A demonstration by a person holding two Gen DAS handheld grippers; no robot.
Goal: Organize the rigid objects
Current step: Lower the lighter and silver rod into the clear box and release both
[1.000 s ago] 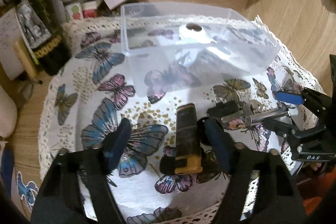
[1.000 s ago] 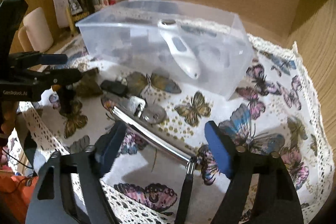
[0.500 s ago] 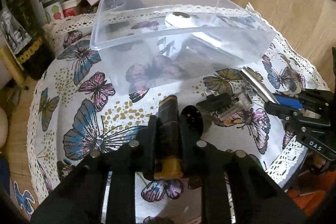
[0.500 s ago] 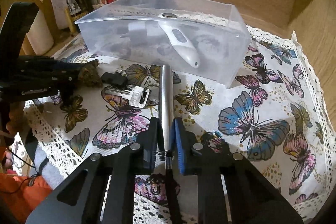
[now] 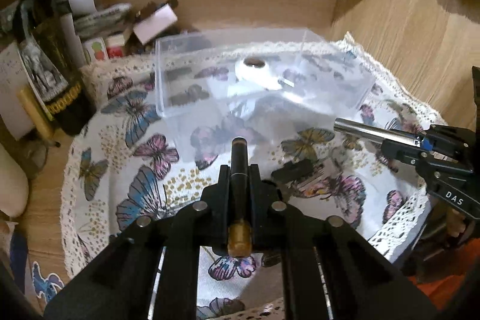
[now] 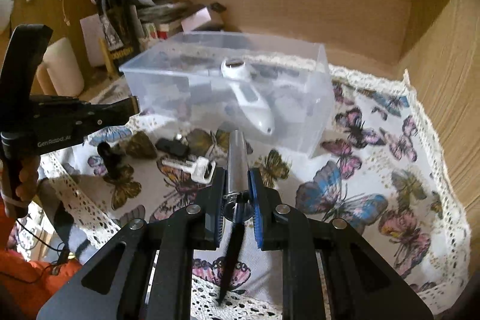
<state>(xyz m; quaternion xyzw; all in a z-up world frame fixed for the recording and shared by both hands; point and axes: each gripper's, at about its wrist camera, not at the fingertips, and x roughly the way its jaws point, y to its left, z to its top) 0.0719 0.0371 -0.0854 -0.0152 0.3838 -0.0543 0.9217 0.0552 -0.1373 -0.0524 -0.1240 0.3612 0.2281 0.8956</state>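
The left claw [image 5: 239, 185] is squeezed tight on a dark pen [image 5: 239, 167], lifted above the butterfly cloth [image 5: 144, 170]. The pen points straight ahead at the clear box [image 5: 258, 86]. The right claw [image 6: 237, 191] pinches a shiny metal tube [image 6: 237, 158], also pointing toward the box, where a white tool [image 6: 249, 98] lies
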